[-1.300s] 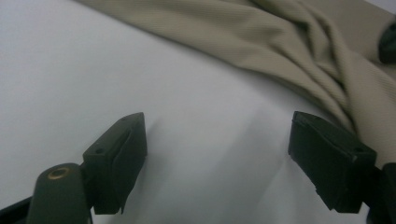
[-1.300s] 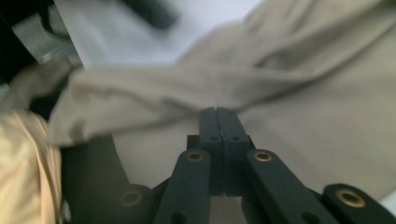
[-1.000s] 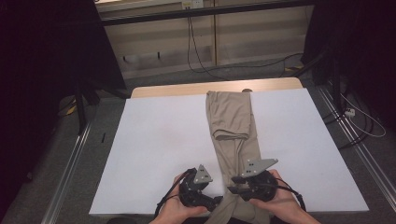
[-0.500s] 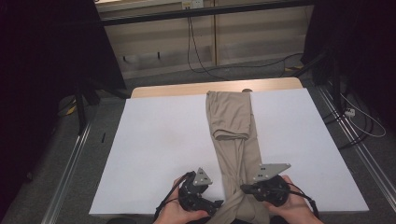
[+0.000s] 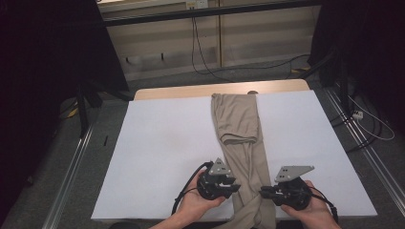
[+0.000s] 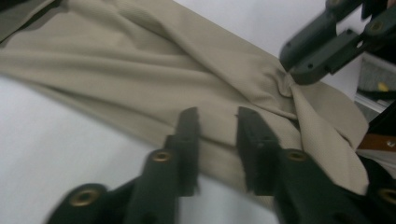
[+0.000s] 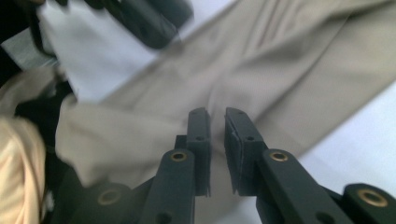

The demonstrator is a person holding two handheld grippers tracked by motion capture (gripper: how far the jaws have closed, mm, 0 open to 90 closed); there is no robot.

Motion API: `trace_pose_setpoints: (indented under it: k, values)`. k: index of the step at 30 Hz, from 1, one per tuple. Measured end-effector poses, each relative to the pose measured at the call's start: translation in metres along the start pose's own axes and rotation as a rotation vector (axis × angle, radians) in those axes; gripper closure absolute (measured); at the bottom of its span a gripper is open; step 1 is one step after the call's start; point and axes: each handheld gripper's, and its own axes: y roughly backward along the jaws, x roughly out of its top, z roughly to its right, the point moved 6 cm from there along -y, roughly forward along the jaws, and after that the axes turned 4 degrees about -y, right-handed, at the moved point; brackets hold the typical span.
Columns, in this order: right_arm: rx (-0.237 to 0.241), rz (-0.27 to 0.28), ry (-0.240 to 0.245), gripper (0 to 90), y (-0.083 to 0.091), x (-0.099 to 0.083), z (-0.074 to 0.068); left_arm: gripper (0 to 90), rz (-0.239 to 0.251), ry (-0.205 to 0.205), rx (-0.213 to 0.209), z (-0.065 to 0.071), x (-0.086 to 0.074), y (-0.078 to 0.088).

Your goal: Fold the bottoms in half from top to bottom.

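Beige trousers (image 5: 239, 119) lie lengthwise on the white table top (image 5: 157, 143), their far part folded back. The near end hangs over the front edge. My left gripper (image 5: 235, 185) is at the leg's left edge. In the left gripper view its jaws (image 6: 217, 112) have just been closing and stand a little apart, with the cloth (image 6: 140, 70) between them but not pinched. My right gripper (image 5: 262, 192) meets the leg from the right. Its jaws (image 7: 216, 112) have just eased slightly but still pinch a pucker of fabric (image 7: 303, 60), which shows at its tips (image 6: 292, 79).
A wooden strip (image 5: 191, 90) borders the table's far edge. Metal rails (image 5: 71, 167) run along both sides. Cables (image 5: 205, 52) trail on the floor beyond the table. White surface spreads wide to the left and right of the trousers.
Both hands have shifted to the right along the front edge. The right gripper went from the leg's middle to its right side, and the left gripper's jaws have narrowed.
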Motion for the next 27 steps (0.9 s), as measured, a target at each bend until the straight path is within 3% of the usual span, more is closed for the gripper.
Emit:
trace_pose_setpoints:
  k: [2, 4, 5, 6, 8, 9, 10, 12, 13, 15, 16, 23, 27]
  values:
    - [0.028, 0.013, 0.018, 83.2, -0.002, 0.008, -0.005, 72.7, -0.008, -0.021, -0.028, 0.006, -0.003, -0.006]
    - [0.036, -0.002, 0.026, 82.6, -0.009, 0.011, -0.009, 62.7, -0.022, -0.014, -0.021, 0.009, -0.007, -0.011]
    - [0.021, -0.027, 0.020, 79.3, -0.015, 0.011, -0.009, 55.6, -0.023, -0.016, -0.027, 0.011, -0.008, -0.014]
    - [-0.010, -0.053, 0.008, 74.7, -0.020, 0.009, -0.007, 54.5, -0.027, -0.050, -0.001, 0.012, -0.008, -0.015]
    - [-0.032, -0.080, -0.013, 69.2, -0.027, 0.004, -0.006, 68.0, -0.039, -0.095, 0.048, 0.013, -0.007, -0.015]
    - [-0.031, -0.071, -0.019, 65.9, -0.027, 0.003, -0.007, 74.5, -0.037, -0.094, 0.033, 0.015, -0.007, -0.017]
    - [-0.036, -0.074, -0.009, 63.0, -0.027, 0.003, -0.009, 80.5, -0.052, -0.121, 0.042, 0.015, -0.007, -0.016]
    - [-0.069, -0.071, 0.009, 63.9, -0.028, 0.002, -0.014, 89.4, -0.046, -0.134, 0.059, 0.017, -0.006, -0.017]
    - [-0.087, -0.075, 0.027, 68.1, -0.028, 0.001, -0.015, 90.0, -0.044, -0.118, 0.049, 0.017, -0.006, -0.017]
    - [-0.099, -0.079, 0.018, 86.4, -0.026, 0.001, -0.016, 90.0, -0.050, -0.073, 0.025, 0.013, -0.006, -0.014]
    - [-0.092, -0.079, 0.011, 89.5, -0.025, 0.001, -0.015, 90.0, -0.043, -0.060, 0.017, 0.013, -0.006, -0.011]
    - [-0.029, -0.031, -0.076, 90.0, -0.003, -0.005, -0.009, 90.0, -0.033, -0.026, 0.011, 0.009, -0.012, 0.007]
    - [-0.054, -0.005, -0.098, 90.0, 0.011, -0.011, -0.001, 90.0, -0.046, -0.008, 0.016, 0.006, -0.020, 0.013]
